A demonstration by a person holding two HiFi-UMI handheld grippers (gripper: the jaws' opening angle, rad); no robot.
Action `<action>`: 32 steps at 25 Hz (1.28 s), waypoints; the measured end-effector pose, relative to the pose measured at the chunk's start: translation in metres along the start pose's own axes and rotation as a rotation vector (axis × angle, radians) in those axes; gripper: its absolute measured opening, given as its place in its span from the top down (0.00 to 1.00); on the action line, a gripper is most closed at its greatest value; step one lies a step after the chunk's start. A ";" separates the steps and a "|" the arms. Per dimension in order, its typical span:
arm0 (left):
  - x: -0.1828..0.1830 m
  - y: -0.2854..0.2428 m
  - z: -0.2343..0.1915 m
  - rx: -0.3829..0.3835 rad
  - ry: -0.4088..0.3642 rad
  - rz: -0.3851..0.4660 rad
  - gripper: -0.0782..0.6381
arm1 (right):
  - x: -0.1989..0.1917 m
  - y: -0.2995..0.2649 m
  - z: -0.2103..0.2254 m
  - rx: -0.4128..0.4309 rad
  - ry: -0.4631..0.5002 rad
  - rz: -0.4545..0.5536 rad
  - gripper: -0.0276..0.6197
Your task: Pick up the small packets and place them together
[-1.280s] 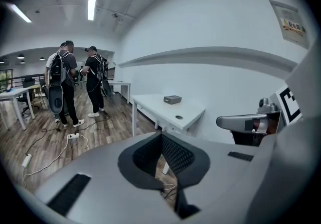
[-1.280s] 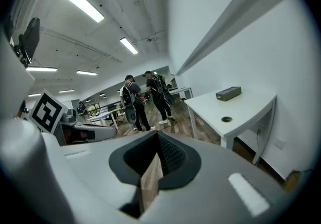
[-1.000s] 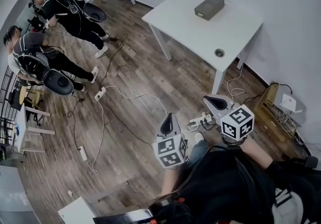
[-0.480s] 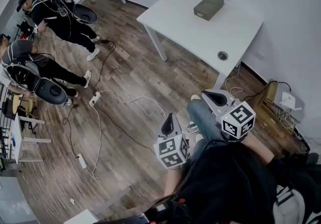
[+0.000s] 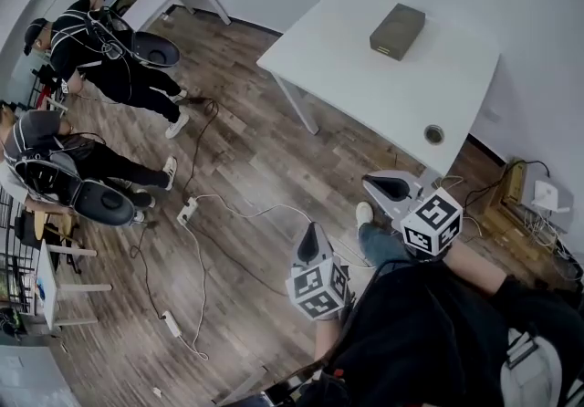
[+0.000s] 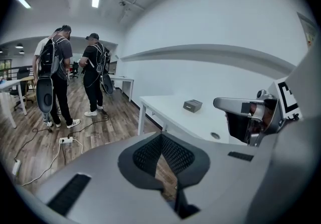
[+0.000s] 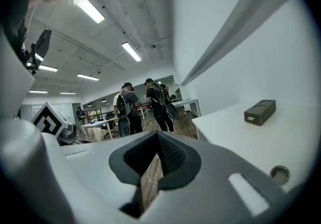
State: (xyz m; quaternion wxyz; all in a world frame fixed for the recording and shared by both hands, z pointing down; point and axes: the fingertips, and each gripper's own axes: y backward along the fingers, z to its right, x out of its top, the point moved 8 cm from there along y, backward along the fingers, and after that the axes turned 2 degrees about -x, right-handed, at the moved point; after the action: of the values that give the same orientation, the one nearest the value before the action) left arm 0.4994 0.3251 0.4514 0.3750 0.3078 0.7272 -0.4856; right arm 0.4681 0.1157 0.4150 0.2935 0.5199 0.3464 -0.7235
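Head view: the left gripper (image 5: 311, 234) and the right gripper (image 5: 391, 186) were held over the brown wood-plank floor (image 5: 246, 150), short of the white rectangular tabletop (image 5: 347, 67). A dark grey rectangular box (image 5: 398, 31) was seen lying near the tabletop's far edge, well apart from both grippers. The left fingers (image 6: 143, 155) and the right fingers (image 7: 174, 157) were each pressed together, empty.

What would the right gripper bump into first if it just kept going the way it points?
Nothing close, probably. The right gripper aims left of the white table, over wooden floor, toward two standing people far off; depth is unclear.
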 end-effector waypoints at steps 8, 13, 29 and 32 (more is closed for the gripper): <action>0.081 -0.106 -0.020 -0.075 -0.053 -0.037 0.90 | 0.045 -0.115 0.064 0.030 -0.017 -0.031 0.96; 0.122 -0.168 -0.026 -0.128 -0.081 -0.056 0.90 | 0.062 -0.166 0.107 -0.003 -0.051 -0.027 0.96; 0.185 -0.301 0.026 -0.354 -0.269 -0.126 0.90 | 0.075 -0.148 0.215 -0.247 -0.142 -0.005 0.96; 0.197 -0.325 0.039 -0.401 -0.301 -0.130 0.90 | 0.072 -0.140 0.235 -0.325 -0.172 0.010 0.96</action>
State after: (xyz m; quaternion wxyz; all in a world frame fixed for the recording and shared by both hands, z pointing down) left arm 0.1409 0.1945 0.4301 0.5005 0.1040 0.7633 -0.3950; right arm 0.2087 0.0038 0.4248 0.4060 0.4037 0.4297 -0.6983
